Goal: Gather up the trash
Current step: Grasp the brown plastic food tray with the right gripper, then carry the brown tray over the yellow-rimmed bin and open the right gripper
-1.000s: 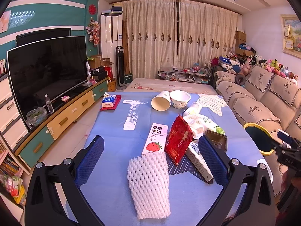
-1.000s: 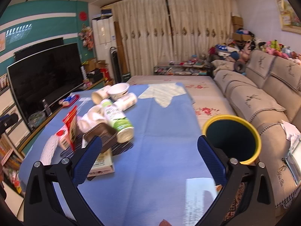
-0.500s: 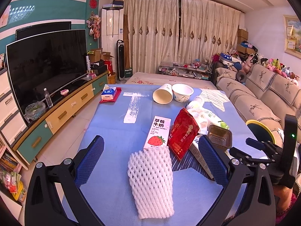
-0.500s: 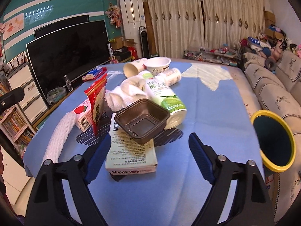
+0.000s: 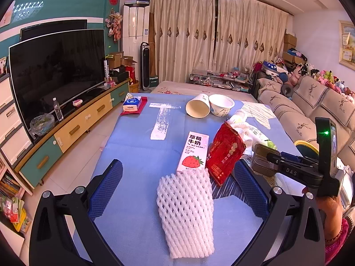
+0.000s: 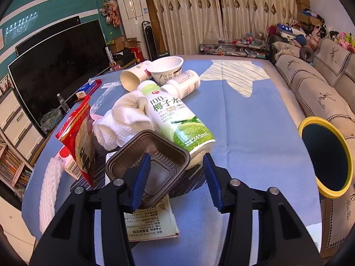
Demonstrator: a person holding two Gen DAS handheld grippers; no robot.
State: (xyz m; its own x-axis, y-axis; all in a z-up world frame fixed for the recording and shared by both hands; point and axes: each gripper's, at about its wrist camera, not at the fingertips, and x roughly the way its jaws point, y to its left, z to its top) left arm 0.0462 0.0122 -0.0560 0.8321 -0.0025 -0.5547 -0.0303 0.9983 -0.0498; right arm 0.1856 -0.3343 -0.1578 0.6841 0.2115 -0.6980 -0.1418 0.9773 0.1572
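Trash lies on the blue-covered table. A brown plastic tray sits on a printed box, against a green coconut-water bottle. My right gripper is closing around the tray's right wall, with one finger inside the tray and the other outside. Its pads are not pressing on the wall. My left gripper stands open low over a white foam net. A strawberry milk carton and a red snack bag lie just beyond it.
A yellow-rimmed bin stands off the table's right edge by the sofa. Farther back lie a paper cup, a white bowl, a small white bottle and a crumpled white towel. A TV cabinet runs along the left.
My right gripper swung left from near the bin, came down onto the brown tray, and its jaws narrowed. The left gripper barely moved and stays open.
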